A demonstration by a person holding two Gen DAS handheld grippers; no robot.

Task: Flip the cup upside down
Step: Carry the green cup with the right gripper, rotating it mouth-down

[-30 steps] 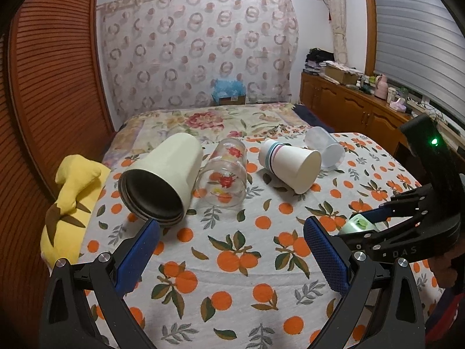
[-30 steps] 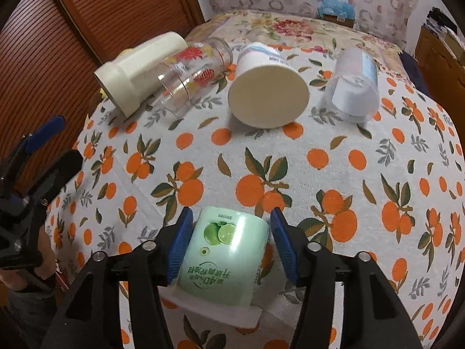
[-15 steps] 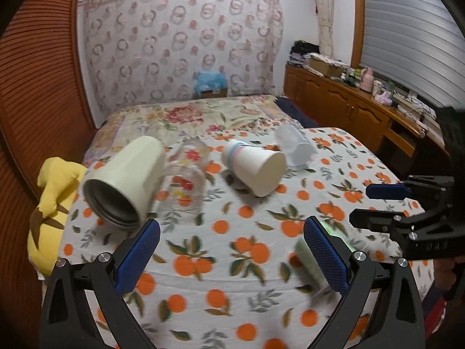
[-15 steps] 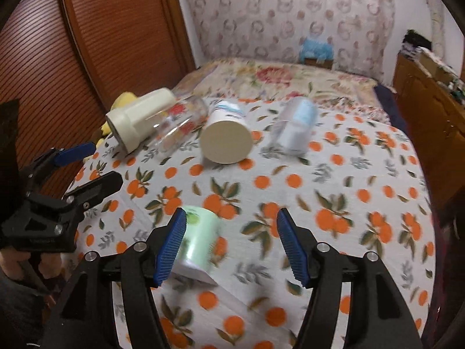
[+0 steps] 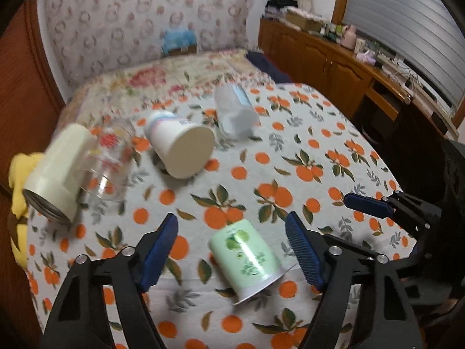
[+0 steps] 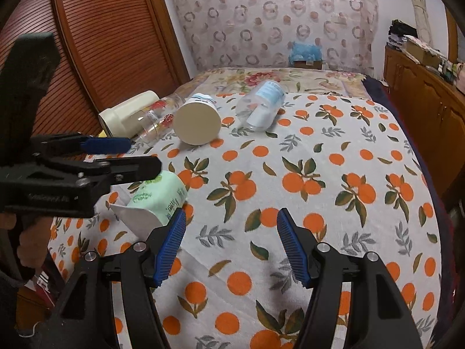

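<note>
— Cup [image 5: 248,257] with the green lime print: where is it lying?

— It is lying on its side on the orange-print tablecloth [image 5: 308,157], near the table's front edge toward the left corner, its wide white rim [image 6: 136,221] pointing toward the front edge and its closed base toward the middle of the table.

— Is anything gripping it?

— No. The left gripper [image 5: 232,247] is hanging over it with its blue pads [image 5: 158,250] spread wide on either side of the cup, not touching it. From the right wrist view the left gripper [image 6: 122,157] is showing from the side, just above the cup.

— And the right gripper?

— The right gripper [image 6: 229,244] is also standing wide open and holding nothing; only tablecloth is showing between its pads. Its left pad [image 6: 170,247] is sitting just beside the cup's rim.

— What else is lying on the table?

— Four more vessels, all on their sides along the back edge. A cream flask [image 5: 58,171] is lying at the back left corner, its open mouth facing front, and a clear printed glass [image 5: 109,163] is touching it. Next a white paper cup [image 5: 181,148] is showing its mouth toward the front, and a translucent plastic cup [image 5: 237,113] is lying further right. A yellow plush toy [image 5: 17,174] is sitting off the left edge.
</note>
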